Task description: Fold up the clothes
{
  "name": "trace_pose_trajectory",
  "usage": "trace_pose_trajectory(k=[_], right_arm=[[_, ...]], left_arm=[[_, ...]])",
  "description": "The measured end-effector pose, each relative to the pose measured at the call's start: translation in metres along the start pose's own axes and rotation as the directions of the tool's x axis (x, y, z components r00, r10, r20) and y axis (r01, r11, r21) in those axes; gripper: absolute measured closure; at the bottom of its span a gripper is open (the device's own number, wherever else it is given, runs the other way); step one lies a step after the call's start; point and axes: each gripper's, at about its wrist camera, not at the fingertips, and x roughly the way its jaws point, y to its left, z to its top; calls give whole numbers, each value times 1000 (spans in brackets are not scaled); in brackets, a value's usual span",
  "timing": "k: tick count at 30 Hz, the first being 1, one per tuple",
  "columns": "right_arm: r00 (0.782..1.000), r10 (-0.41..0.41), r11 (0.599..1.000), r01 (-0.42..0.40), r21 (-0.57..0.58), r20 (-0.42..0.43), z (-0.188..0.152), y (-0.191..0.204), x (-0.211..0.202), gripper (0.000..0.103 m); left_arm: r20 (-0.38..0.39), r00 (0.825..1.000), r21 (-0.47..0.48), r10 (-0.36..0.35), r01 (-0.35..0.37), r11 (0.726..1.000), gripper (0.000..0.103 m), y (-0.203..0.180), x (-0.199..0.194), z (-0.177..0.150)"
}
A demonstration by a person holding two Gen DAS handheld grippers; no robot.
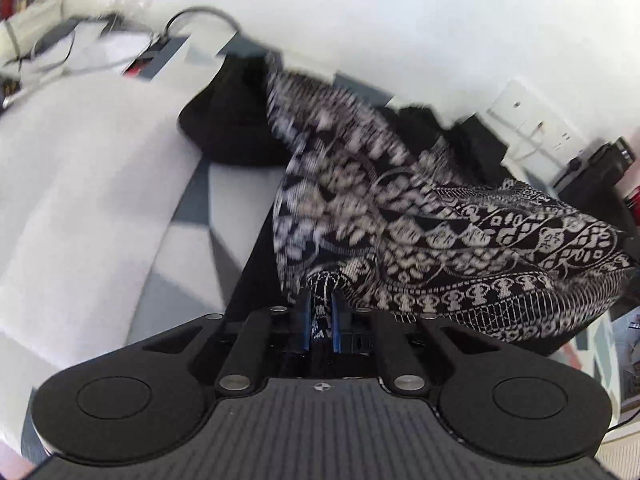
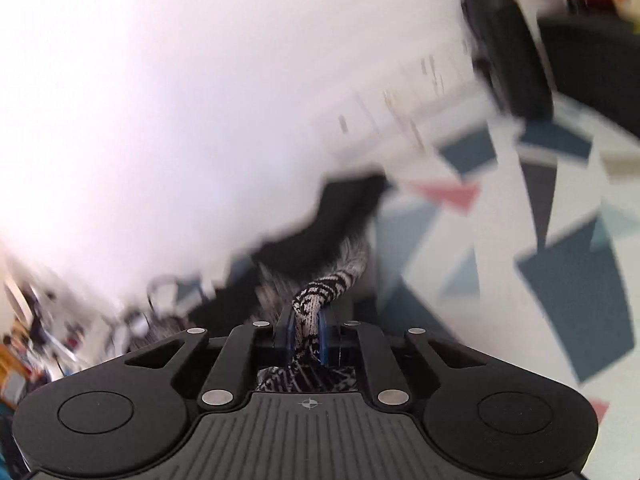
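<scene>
Black-and-white patterned garment (image 1: 400, 208) is clamped between left gripper (image 1: 320, 320) fingers and right gripper (image 2: 308, 328) fingers, billowing ahead.

Left gripper (image 1: 320, 322): matte black body with a ribbed grey-black top plate bearing a small white crosshair mark. Two round raised discs flanked the plate. Four black linkage bars ran forward, each pinned with silver round-headed screws. Fingers (image 1: 305, 320) were lined with blue pads. Right gripper (image 2: 307, 338): identical build, with the same ribbed plate, crosshair mark, paired discs, silver screws and blue-faced fingers (image 2: 325, 340).
</scene>
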Motion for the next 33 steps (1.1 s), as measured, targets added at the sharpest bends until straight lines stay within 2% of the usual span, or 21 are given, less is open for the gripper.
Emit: trace_pose_trajectory(k=[4,6,9,11,12,14,15,16,17,18,20,22,24,26,27,28,29,30,32,33], right_arm=[[998,-32,999,33,-17,54,10,11,-41,93],[997,-69,997,69,-18,37,6,11,-55,93],[986,-156,988,157,4,-52,-13,-2,-59,92],[964,-228,972,233,21,-135,-26,-11,-51,89],[952,-259,963,268,34,-161,-30,-14,-47,81],[923,-320,940,338,55,-212,-40,-19,-39,79],[907,-348,926,373,64,-239,-44,-21,-35,76],[888,-376,911,407,73,-265,-49,-24,-31,67],[868,-402,894,441,80,-291,-54,-26,-28,63],[866,-410,891,448,79,-287,-52,-24,-26,55],[884,-398,905,422,56,-247,-39,-14,-20,52],[904,-372,923,385,23,-212,-22,0,-9,51],[925,-330,942,336,1,-188,-7,15,5,47],[941,-287,957,289,-18,-178,3,29,21,41],[949,-261,965,259,-35,-177,5,36,31,34],[951,-251,968,243,-64,-181,3,42,45,26],[950,-249,967,234,-98,-187,0,47,61,24],[949,-247,965,225,-131,-193,-4,52,77,23],[931,-276,950,226,-217,-238,-17,55,108,23],[920,-294,938,226,-262,-261,-25,56,124,23]], left_arm=[[-5,998,60,-62,62,996,93,-15,-6,8],[-43,996,71,-82,85,994,93,-17,-2,4],[-112,990,66,-84,92,994,93,-13,6,-9],[-153,985,36,-74,80,996,94,-1,7,-18],[-172,983,19,-67,71,997,95,5,7,-22],[-207,977,-11,-53,52,999,95,18,6,-30],[-220,975,-16,-41,39,999,93,23,4,-32],[-232,972,-12,-27,25,1000,92,26,2,-33],[-236,972,-8,-14,12,1000,84,29,-1,-34],[-228,974,-5,-3,2,1000,74,32,-4,-34],[-187,982,3,19,-19,1000,65,36,-11,-31],[-144,989,-5,21,-22,1000,65,39,-17,-27],[-107,994,-38,12,-16,999,59,45,-19,-22],[-83,996,-43,33,-37,998,58,50,-12,-17],[-74,996,-39,51,-54,998,58,51,-6,-14],[-70,995,-31,72,-74,997,58,54,0,-12],[-75,992,-18,100,-101,995,58,57,7,-11],[-79,989,2,125,-126,992,58,58,15,-11],[-74,984,54,163,-159,986,57,57,27,-13],[-71,982,76,173,-167,983,45,55,32,-13]])
